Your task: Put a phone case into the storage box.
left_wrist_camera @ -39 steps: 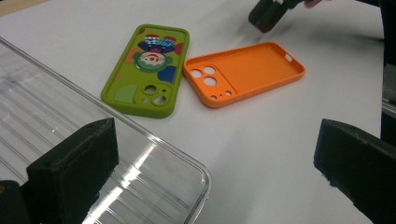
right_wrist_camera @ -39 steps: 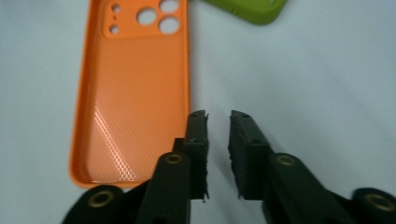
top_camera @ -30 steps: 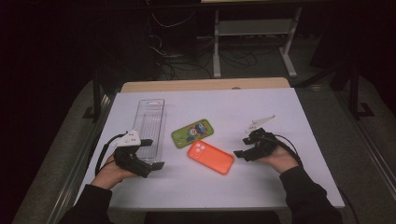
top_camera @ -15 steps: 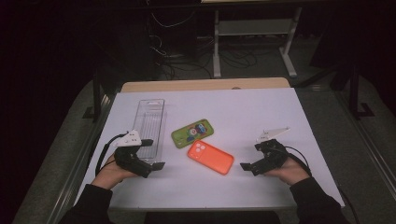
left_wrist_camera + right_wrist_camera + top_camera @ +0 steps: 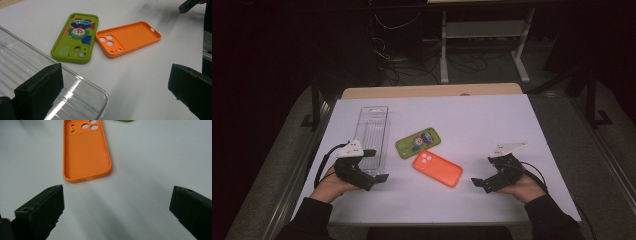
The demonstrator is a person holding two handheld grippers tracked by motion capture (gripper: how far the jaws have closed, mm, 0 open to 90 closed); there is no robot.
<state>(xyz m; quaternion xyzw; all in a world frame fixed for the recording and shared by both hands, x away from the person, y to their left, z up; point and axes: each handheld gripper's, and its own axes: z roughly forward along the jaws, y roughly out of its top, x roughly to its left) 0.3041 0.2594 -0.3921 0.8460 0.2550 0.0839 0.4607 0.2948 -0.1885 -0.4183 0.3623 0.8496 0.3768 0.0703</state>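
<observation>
While the right gripper (image 5: 495,172) rests on the table with its jaws spread wide and nothing between them, having just opened, the orange phone case (image 5: 437,168) lies free at about its nine o'clock, near but not touched. In the right gripper view that case (image 5: 86,150) lies hollow side up just ahead of the jaws, toward eleven o'clock. The left gripper (image 5: 372,166) also stands with jaws apart and empty, beside the near end of the clear plastic tray (image 5: 373,131); its own camera sees the tray's corner (image 5: 82,92) under the jaws. A green phone case (image 5: 418,142) with a cartoon print lies at about eleven o'clock of the orange one, their corners just beside each other.

By my reading this is a pause between grips: the orange case is set down and released. If the cases go into the tray, the next move calls for closing on a thin, flat rim lying flush on the white table (image 5: 492,120), so one jaw must catch the edge.
</observation>
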